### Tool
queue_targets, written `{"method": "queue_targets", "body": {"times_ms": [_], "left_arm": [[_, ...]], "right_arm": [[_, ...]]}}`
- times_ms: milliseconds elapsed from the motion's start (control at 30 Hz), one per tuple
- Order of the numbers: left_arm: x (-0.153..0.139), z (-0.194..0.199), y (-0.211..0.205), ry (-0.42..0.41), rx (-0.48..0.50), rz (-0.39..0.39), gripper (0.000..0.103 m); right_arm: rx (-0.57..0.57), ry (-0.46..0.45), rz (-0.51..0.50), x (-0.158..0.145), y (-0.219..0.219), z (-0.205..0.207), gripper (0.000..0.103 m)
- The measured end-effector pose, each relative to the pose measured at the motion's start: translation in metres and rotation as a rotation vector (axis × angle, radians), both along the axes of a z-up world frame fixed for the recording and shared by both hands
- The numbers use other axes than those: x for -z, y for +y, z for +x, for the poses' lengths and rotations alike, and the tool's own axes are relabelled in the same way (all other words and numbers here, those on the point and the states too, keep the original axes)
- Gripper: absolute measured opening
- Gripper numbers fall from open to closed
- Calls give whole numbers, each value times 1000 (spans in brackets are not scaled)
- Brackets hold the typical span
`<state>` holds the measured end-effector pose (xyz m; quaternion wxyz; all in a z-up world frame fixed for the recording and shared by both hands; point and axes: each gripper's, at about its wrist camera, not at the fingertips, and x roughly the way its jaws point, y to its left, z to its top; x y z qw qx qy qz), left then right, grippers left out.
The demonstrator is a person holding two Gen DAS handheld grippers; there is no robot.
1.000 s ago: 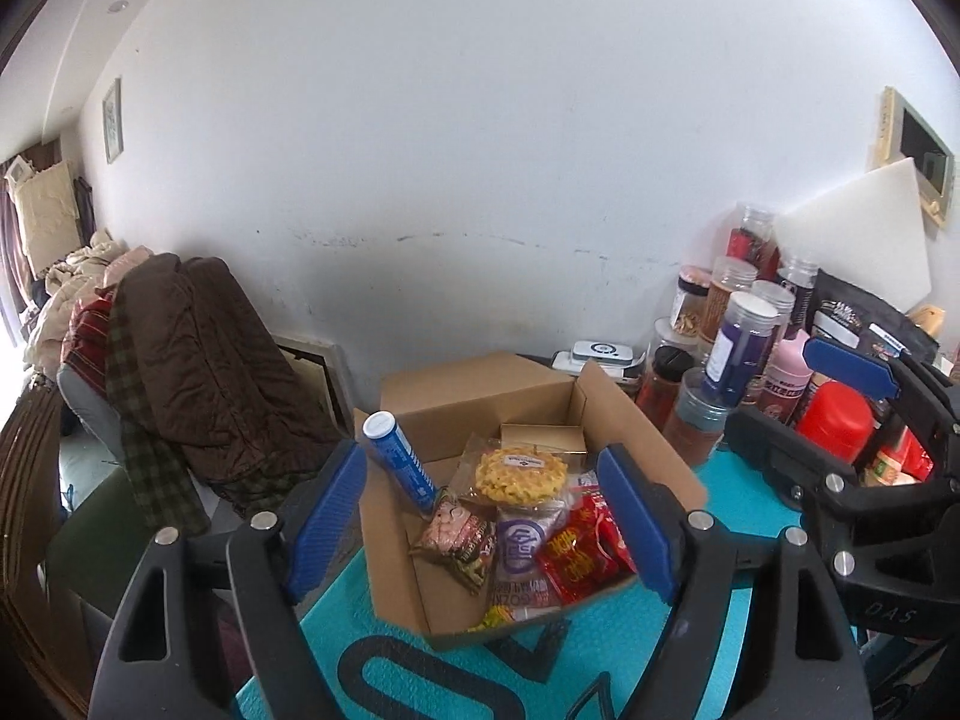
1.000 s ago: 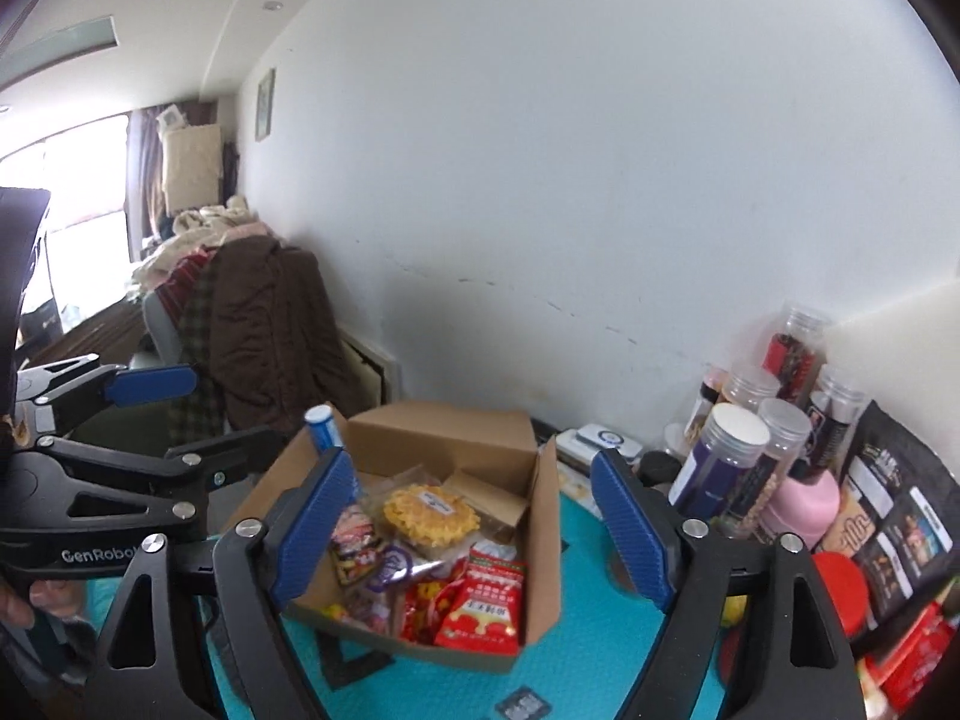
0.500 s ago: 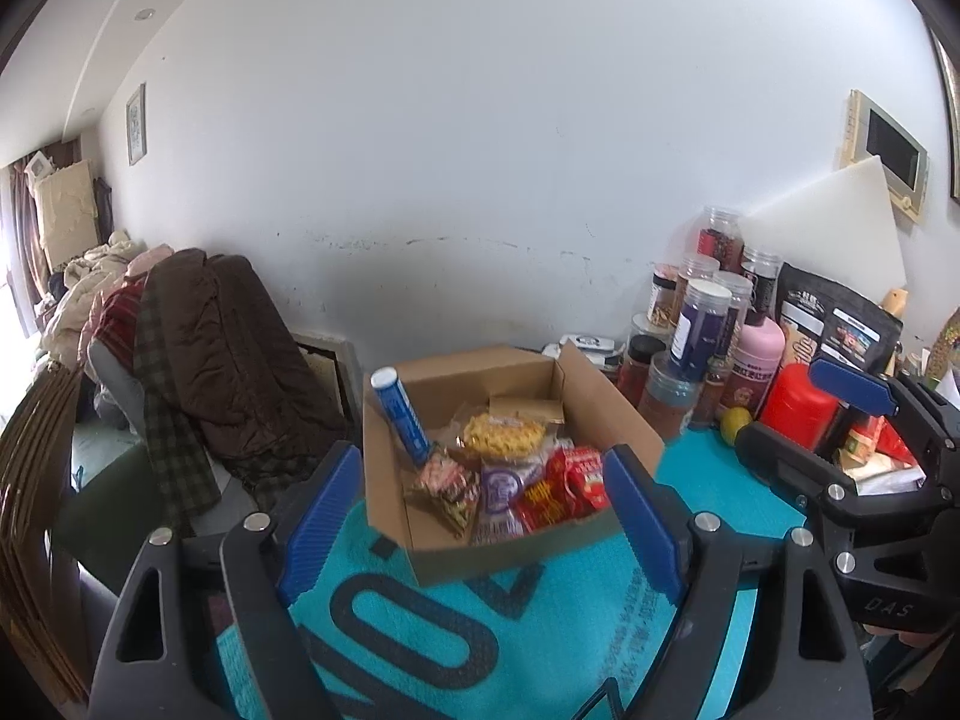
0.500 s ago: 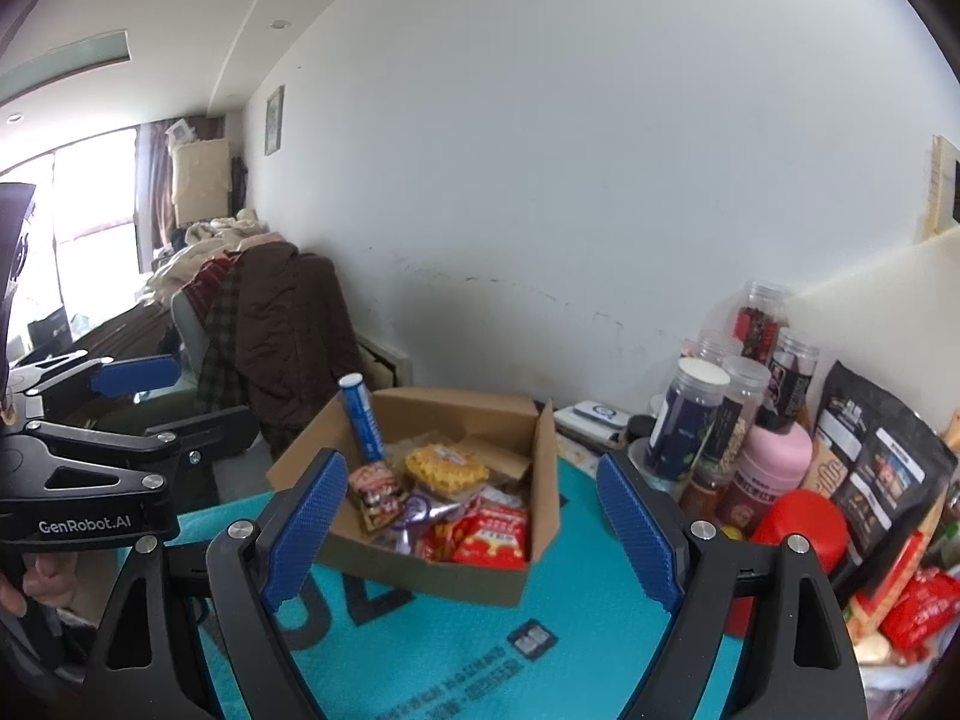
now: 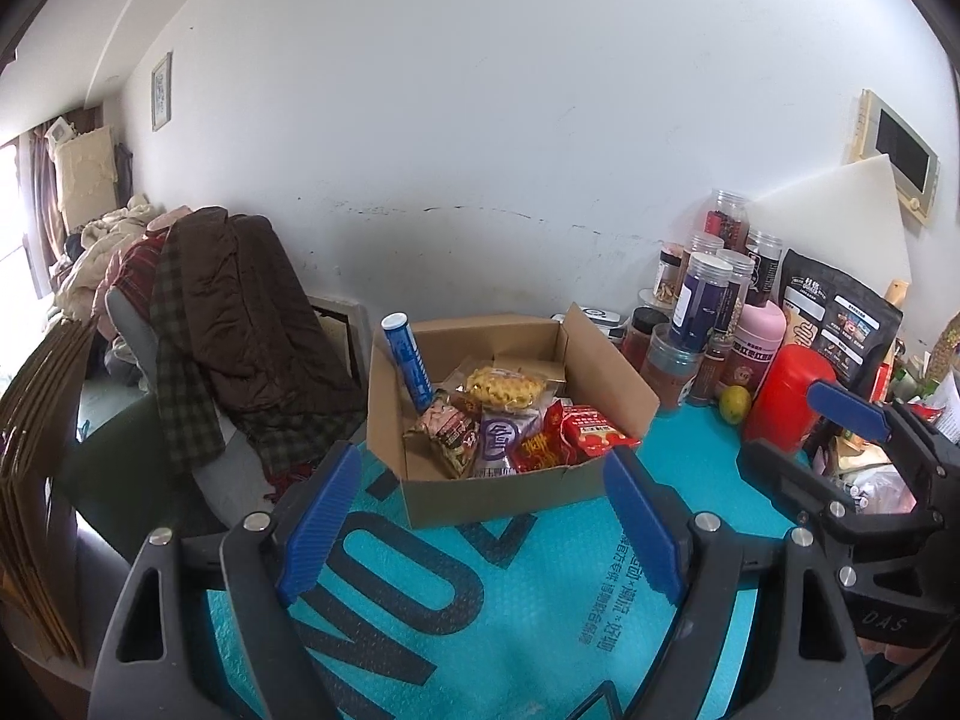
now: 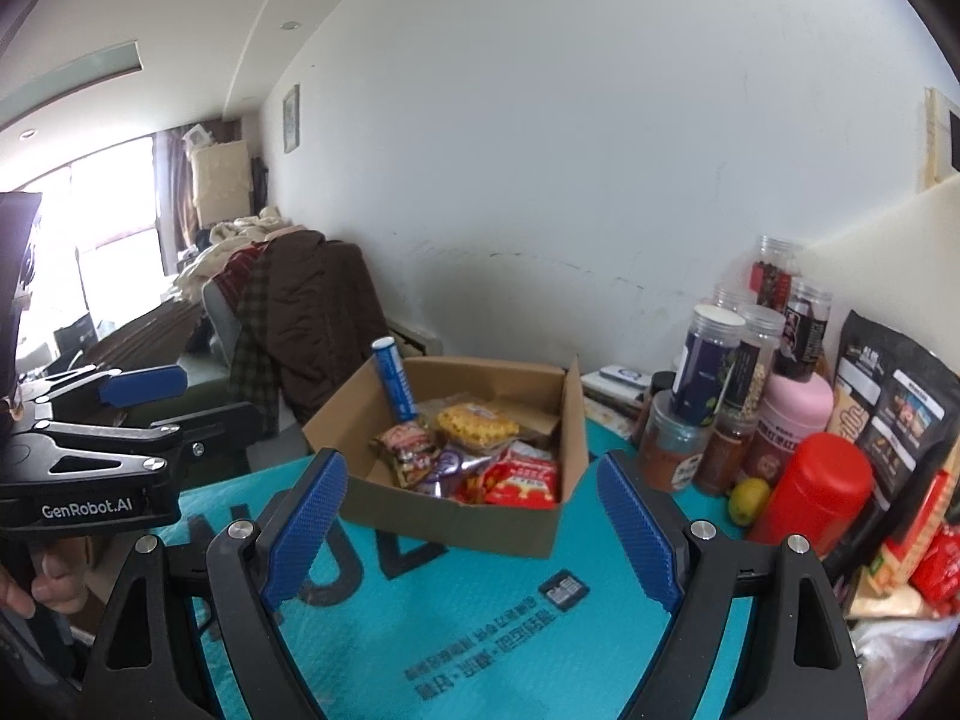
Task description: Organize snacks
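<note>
An open cardboard box (image 5: 498, 489) (image 6: 462, 516) sits on the teal mat, holding several snack packets: a yellow round one (image 5: 504, 387), a purple one (image 5: 501, 438), red ones (image 5: 591, 429) (image 6: 522, 480). A blue tube (image 5: 408, 360) (image 6: 394, 378) stands upright in its far left corner. My left gripper (image 5: 480, 525) is open and empty, well short of the box. My right gripper (image 6: 465, 531) is open too, nothing between its blue pads, just before the box's near wall. Each gripper shows at the edge of the other's view.
Clear jars (image 5: 699, 300), a pink bottle (image 6: 792, 420), a red bottle (image 5: 786, 396), a lemon (image 6: 747, 501) and a black pouch (image 5: 840, 324) crowd the right. A chair with a brown coat (image 5: 240, 324) stands left. A small dark card (image 6: 564, 588) lies on the mat (image 5: 480, 630).
Both grippers have pulled back from the box, which now looks smaller and farther, with more teal mat showing in front. Both stay open and empty.
</note>
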<state>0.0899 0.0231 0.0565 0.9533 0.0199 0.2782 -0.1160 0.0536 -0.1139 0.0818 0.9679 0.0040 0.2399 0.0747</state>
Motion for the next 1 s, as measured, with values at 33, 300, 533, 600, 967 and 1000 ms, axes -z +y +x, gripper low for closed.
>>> {"method": "queue_targets", "body": {"times_ms": [33,300,533,600,967,1000], "left_arm": [[1,0,0,3,-4,2,83],[2,-7,4,0,-49,-14,83],[6,-13,10,2,-89,-23,83],[7,-15,10,2,-92,-22,83],[7,-24,8,-6,-104,-15,83],[7,-25,8,-5,-104,-15,83]], "right_arm": [[-3,1,3,1,0,-1,86],[-58,11,15,4,7,-3,86],[-86,16,25,5,10,-1,86],[-85,17,24,5,9,-1,86],[-89,15,23,4,9,-3,86],[-89,13,24,4,9,-4,86]]}}
